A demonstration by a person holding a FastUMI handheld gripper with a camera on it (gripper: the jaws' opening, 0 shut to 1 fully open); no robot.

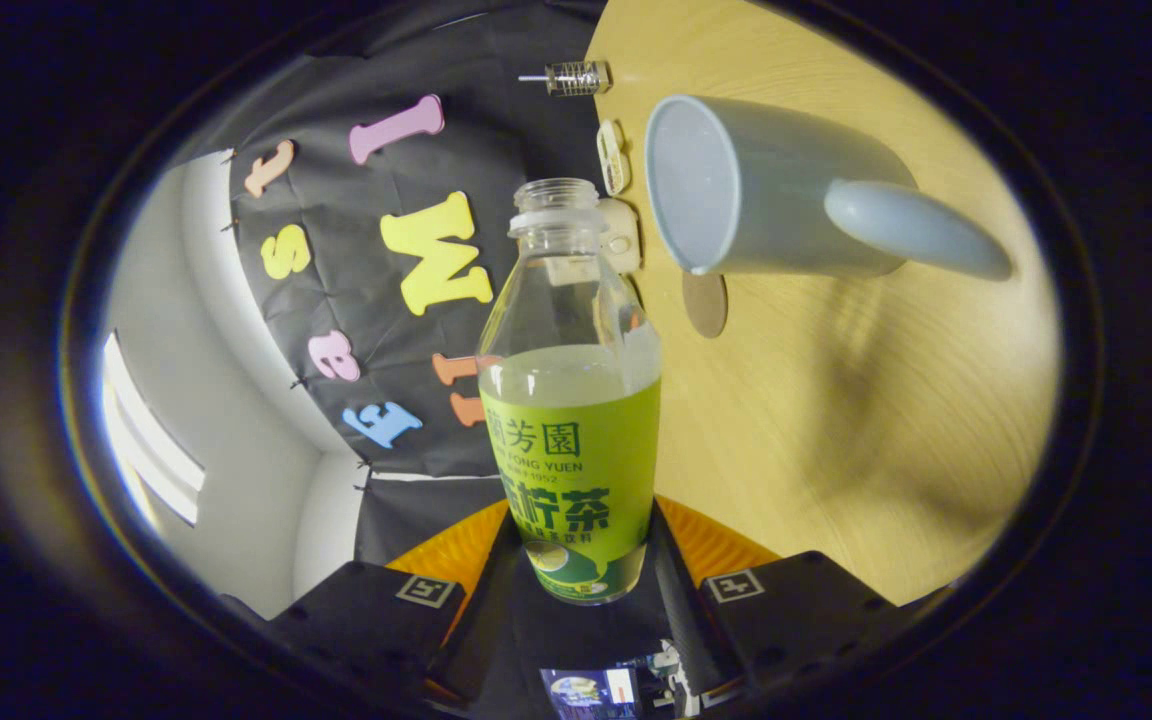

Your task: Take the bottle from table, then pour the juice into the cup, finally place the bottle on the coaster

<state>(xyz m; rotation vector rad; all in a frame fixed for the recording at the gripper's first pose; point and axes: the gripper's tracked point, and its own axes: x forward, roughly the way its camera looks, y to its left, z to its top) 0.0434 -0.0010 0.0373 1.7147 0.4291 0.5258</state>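
The gripper (576, 560) has its 2 fingers (671, 570) clamped on the lower body of the bottle (571, 430), 1 on each side of the green label, with the base sitting between them. The whole rig is rolled over, so the wooden table (836, 420) runs up one side and the bottle is lifted off it, its open mouth pointing toward the cup (766, 190). The bottle has no cap and is a bit over half full of pale yellow-green juice, with the clear neck above the liquid empty. I'd judge it moderately heavy for its size, with the weight low where the fingers hold it, which should keep it steady. It looks rigid enough, though whether glass or hard plastic I can't tell; the glossy label could slip if the grip eased during tilting, and the liquid will shift toward the neck once it tips further. The cup is a pale grey-blue mug with a handle, standing on the table beyond the bottle, and its inside looks empty. Near the cup's rim lies a small round brown coaster (705, 304), bare, just beyond the bottle's shoulder.
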